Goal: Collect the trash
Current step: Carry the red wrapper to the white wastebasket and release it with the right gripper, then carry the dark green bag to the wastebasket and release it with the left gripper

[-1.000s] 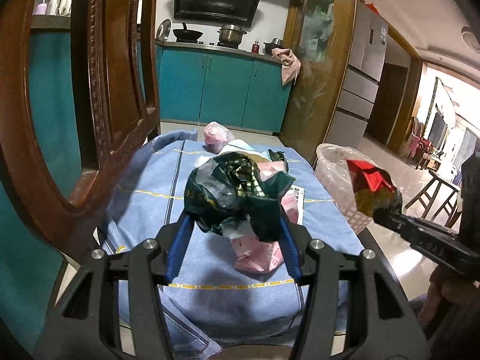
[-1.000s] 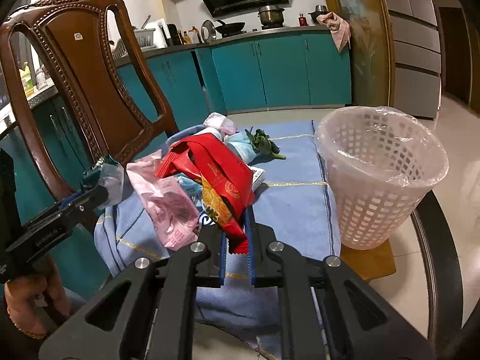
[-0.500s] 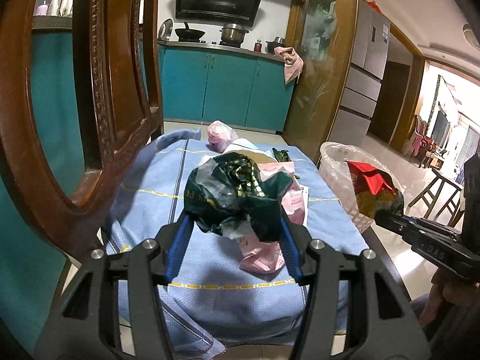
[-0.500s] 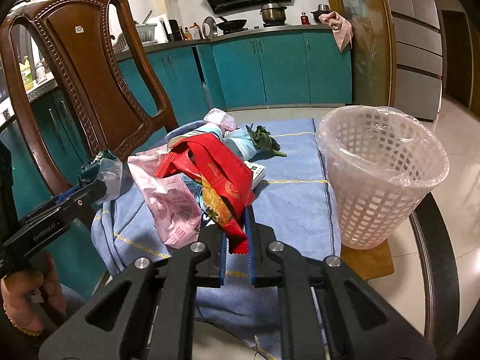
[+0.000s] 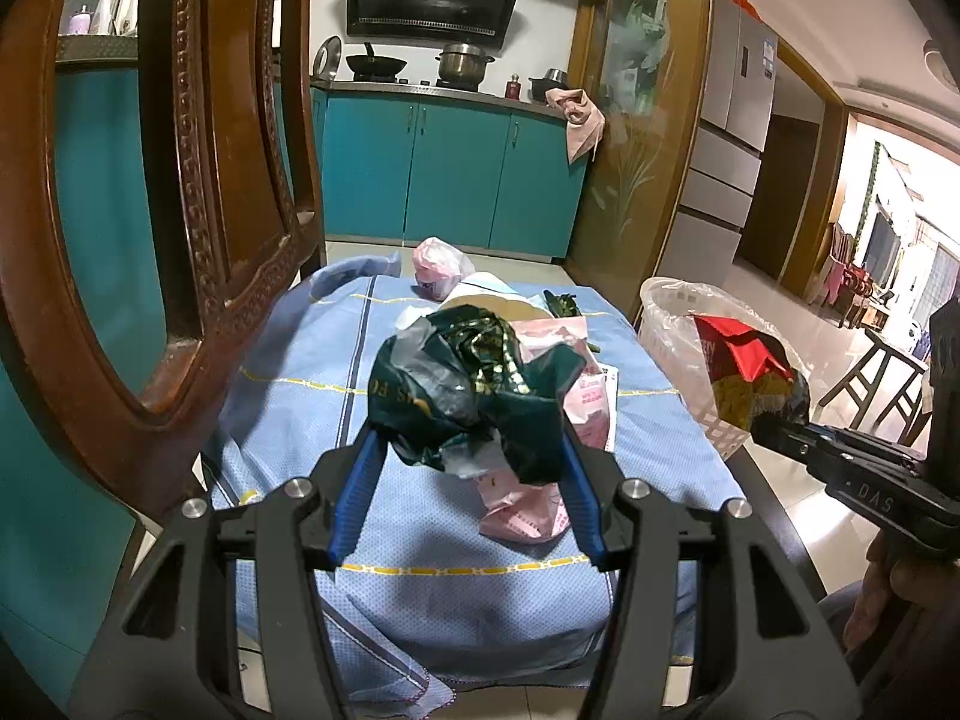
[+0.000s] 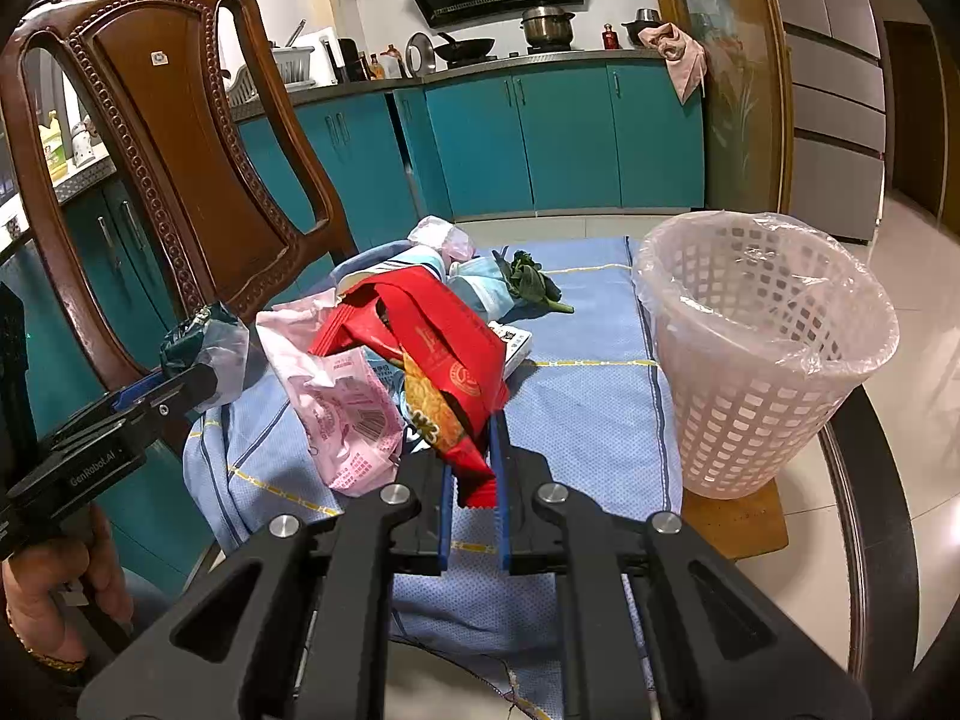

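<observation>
- The left gripper (image 5: 468, 450) sits low in the centre of the left wrist view, jaws clamped around a crumpled dark green bag (image 5: 474, 384) held above the blue cloth (image 5: 312, 378).
- The right gripper (image 6: 473, 462) fills the bottom centre of the right wrist view, jaws pinched nearly together on a red wrapper (image 6: 444, 354), whose upper end fans out toward the frame's middle.
- In the left wrist view the red wrapper (image 5: 744, 360) shows at the right edge, in front of the basket (image 5: 666, 324).
- The white basket (image 6: 762, 360), lined with a clear bag, stands at the right of the right wrist view, beside the cloth's edge.
- A pink packet (image 6: 342, 402) lies on the cloth left of centre, just beside the red wrapper.
- Farther back on the cloth, near mid-frame, lie a green leafy scrap (image 6: 531, 285) and a small pink bag (image 6: 441, 237).
- A carved wooden chair (image 6: 180, 138) takes up the upper left of the right wrist view.
- The left gripper with the green bag (image 6: 204, 342) appears at the left edge there.
</observation>
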A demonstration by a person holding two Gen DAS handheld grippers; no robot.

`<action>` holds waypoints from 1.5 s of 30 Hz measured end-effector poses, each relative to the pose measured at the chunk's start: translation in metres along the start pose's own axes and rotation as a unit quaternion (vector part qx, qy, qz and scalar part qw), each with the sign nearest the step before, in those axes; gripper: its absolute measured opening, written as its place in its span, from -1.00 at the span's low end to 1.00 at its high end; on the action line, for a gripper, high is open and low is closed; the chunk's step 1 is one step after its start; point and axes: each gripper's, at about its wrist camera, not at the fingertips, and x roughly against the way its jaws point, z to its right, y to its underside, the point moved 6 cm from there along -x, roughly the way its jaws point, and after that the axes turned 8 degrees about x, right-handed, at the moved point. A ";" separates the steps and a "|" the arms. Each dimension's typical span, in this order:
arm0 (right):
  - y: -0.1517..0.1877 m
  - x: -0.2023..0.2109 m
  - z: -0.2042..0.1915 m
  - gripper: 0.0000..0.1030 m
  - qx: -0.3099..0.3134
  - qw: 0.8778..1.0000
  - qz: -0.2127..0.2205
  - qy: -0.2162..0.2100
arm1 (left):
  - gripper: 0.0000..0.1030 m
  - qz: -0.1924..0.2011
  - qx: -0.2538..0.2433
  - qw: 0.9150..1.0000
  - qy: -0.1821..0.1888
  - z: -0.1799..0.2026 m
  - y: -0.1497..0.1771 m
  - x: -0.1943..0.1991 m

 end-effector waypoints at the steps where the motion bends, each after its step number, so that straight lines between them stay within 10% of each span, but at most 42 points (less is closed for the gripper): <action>1: 0.000 0.000 0.000 -0.78 0.000 1.000 0.000 0.000 | 0.08 0.000 0.000 1.000 0.000 0.000 0.000 0.000; 10: -0.006 0.003 0.014 -0.78 -0.015 1.000 0.016 0.015 | 0.09 -0.001 -0.002 1.000 -0.001 -0.001 0.000 -0.001; 23: -0.050 -0.051 0.194 -0.76 -0.154 0.973 0.026 0.172 | 0.10 -0.005 -0.001 1.000 -0.004 -0.003 -0.001 -0.004; 26: -0.038 -0.069 0.216 0.02 -0.172 0.968 0.000 0.183 | 0.10 -0.006 -0.004 1.000 -0.006 -0.003 -0.001 -0.004; 30: -0.037 -0.052 0.213 0.52 -0.182 0.964 0.019 0.191 | 0.10 -0.007 -0.005 1.000 -0.008 -0.002 -0.001 -0.004; 45: -0.014 0.024 0.163 0.84 -0.192 0.963 0.061 0.179 | 0.09 -0.032 -0.053 0.996 0.066 0.102 -0.032 -0.033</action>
